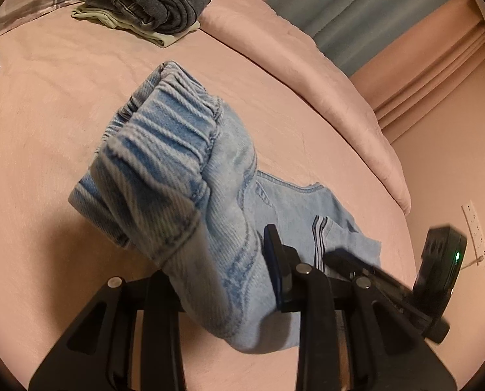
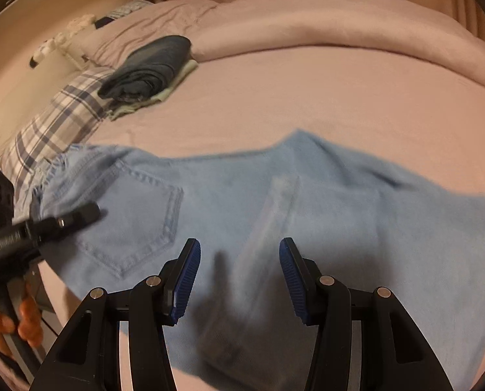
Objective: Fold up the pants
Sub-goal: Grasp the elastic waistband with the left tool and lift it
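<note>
pants (image 2: 275,211) on bed (image 2: 340,97), folded pile (image 2: 148,65) behind

The pants (image 1: 190,202) are light blue denim with a ribbed, gathered waistband. In the left wrist view the waistband end stands lifted and bunched close to the lens, the cloth draping down from it, while the rest lies flat on the pink bed behind. In the right wrist view the pants (image 2: 275,202) lie spread across the bed, seat side up, a stitched back pocket showing at the left and a pale seam running down the middle. The cloth is blurred there.
</note>
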`<state>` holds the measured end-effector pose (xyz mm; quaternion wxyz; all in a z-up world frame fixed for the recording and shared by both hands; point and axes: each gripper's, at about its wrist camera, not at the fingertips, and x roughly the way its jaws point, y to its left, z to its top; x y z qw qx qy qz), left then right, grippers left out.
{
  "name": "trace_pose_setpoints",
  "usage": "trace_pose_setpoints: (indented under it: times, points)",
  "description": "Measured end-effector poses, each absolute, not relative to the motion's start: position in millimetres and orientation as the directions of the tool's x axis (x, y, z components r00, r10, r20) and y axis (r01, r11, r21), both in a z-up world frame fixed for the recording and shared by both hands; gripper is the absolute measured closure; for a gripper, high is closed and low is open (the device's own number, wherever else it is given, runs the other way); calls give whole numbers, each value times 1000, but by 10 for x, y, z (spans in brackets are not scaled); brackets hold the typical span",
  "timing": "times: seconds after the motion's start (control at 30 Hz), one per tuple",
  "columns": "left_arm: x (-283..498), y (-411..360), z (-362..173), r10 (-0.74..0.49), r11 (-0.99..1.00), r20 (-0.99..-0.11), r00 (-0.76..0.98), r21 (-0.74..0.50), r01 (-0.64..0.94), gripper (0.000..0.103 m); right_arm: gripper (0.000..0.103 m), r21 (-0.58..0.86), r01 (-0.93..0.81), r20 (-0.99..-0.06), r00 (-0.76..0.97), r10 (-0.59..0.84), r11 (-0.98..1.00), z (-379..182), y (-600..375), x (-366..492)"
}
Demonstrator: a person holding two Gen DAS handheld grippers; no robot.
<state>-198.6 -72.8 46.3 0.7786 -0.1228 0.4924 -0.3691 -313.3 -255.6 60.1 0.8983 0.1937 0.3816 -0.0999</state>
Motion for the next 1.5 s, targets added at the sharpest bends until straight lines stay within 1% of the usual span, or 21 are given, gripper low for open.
trace_pose_setpoints:
  times: [0.07,0.17,0.33,0.4,0.53,0.63,0.73,0.87,0.93,0.97,1.0,1.03,1.1,1.23,1.3,1.37,1.5]
  points:
    - [-1979,-739,449,-692,700,-680,242,-550,455,74,52,274,320,-725,688,-23,907,607,-2573,-3028]
    - [-1978,-748,449,-690,701,-682,242,-545,460,74,52,267,336,-760,649,-16,903,506,-2620,-2883]
    - [-2019,-819,500,-676,709,-692,253,-517,480,74,52,189,334,-794,605,-56,923,443,-2577,-2798]
    - [-2019,-829,511,-675,709,-692,257,-510,488,74,52,170,330,-797,600,-68,929,441,-2557,-2795]
    - [-2048,-864,573,-671,707,-692,267,-488,512,74,52,193,339,-790,610,-59,921,481,-2593,-2875]
    - [-2083,-880,620,-676,697,-686,269,-477,535,74,52,174,327,-784,616,-70,929,544,-2495,-3013]
    - [-2113,-912,663,-677,692,-682,277,-460,557,74,52,194,302,-785,619,-37,933,557,-2386,-3177]
    - [-2159,-981,714,-672,689,-681,291,-431,582,74,52,111,363,-819,561,-121,925,468,-2314,-3323]
    - [-2203,-1021,748,-672,684,-678,297,-415,600,74,51,57,356,-819,551,-161,933,393,-2238,-3338]
    - [-2219,-1039,769,-674,680,-676,296,-412,607,74,47,23,350,-818,545,-183,937,379,-2194,-3323]
    - [-2237,-1047,780,-677,676,-674,296,-411,611,74,38,-1,338,-816,544,-196,941,365,-2141,-3301]
    - [-2256,-1062,803,-681,671,-671,293,-411,618,73,34,-1,329,-814,548,-192,944,354,-2110,-3281]
    - [-2293,-1087,835,-686,664,-666,292,-408,627,73,33,-9,337,-814,544,-203,941,350,-2095,-3258]
    - [-2351,-1093,896,-696,646,-658,288,-398,651,74,33,38,346,-816,552,-171,937,392,-2147,-3279]
    - [-2386,-1109,932,-700,636,-654,286,-390,666,74,33,109,338,-809,576,-114,935,447,-2194,-3367]
    - [-2415,-1128,953,-705,627,-651,280,-388,675,74,33,164,326,-793,606,-72,931,506,-2224,-3449]
    - [-2499,-1168,995,-713,609,-646,273,-376,699,74,33,190,300,-745,664,-62,935,672,-2269,-3639]
